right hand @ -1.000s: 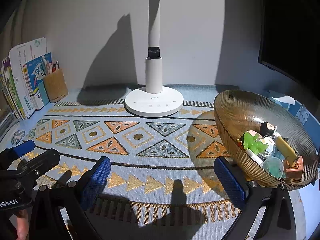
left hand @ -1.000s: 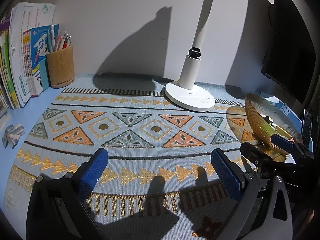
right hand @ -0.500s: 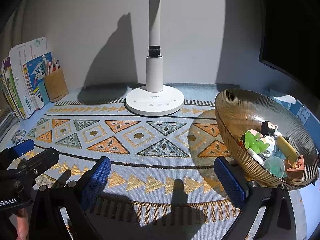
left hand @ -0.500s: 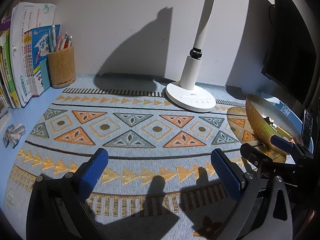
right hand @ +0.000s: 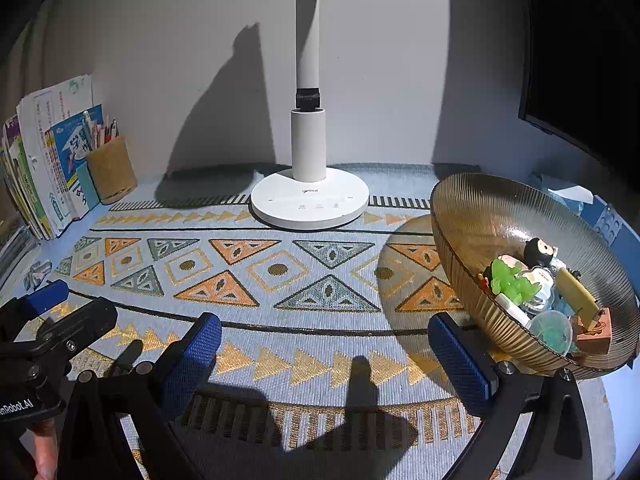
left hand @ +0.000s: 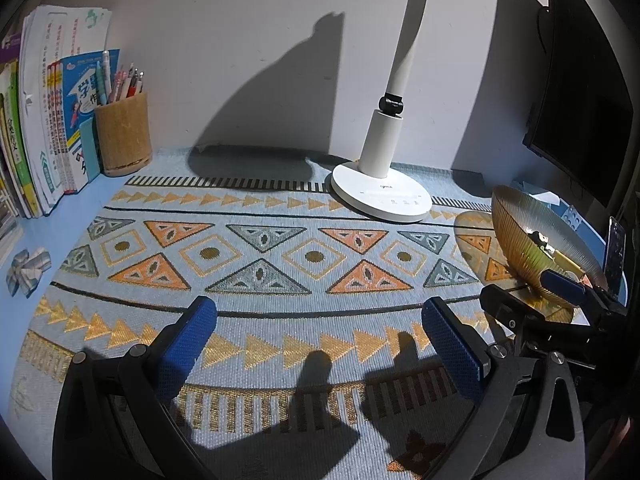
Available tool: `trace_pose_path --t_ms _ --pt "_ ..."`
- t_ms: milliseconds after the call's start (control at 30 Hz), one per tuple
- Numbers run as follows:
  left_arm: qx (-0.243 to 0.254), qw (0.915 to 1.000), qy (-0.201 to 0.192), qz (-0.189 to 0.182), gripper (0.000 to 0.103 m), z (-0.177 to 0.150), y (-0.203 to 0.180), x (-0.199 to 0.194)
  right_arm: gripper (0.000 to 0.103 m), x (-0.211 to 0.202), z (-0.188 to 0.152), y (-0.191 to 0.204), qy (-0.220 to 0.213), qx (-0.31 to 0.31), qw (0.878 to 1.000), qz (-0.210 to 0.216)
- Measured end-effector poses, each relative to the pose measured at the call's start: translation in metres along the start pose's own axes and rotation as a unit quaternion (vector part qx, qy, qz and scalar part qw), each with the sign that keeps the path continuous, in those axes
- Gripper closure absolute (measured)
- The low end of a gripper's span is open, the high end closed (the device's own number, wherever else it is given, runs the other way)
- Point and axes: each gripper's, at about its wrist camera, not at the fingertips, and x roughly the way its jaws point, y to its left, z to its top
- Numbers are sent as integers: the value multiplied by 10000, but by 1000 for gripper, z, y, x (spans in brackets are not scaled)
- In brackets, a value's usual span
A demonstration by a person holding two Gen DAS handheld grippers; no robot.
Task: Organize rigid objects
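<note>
While both hand-held grippers, left (left hand: pixel 318 344) & right (right hand: pixel 324 350), hang wide open w/ nothing held, the small toys (right hand: pixel 536 292) sit in the ribbed amber glass bowl (right hand: pixel 472 216) at 3 o'clock. Patterned woven mat (right hand: pixel 280 268) looks bare; task prob. near done.

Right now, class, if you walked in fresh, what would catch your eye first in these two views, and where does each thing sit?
The ribbed amber glass bowl on the right, with small toys heaped inside, among them a green figure. Next, the white desk lamp standing at the back centre of the patterned mat. Up front, the left gripper and right gripper hang open and empty over the mat.
</note>
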Motion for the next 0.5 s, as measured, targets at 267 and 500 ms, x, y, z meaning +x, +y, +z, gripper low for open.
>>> trace_pose_path --t_ms 267,500 --pt "57 10000 5 12 1 0 -1 0 0 -1 0 6 -11 -104 9999 -65" --pt "134 9999 26 5 1 -1 -3 0 0 2 1 0 37 -67 10000 2"
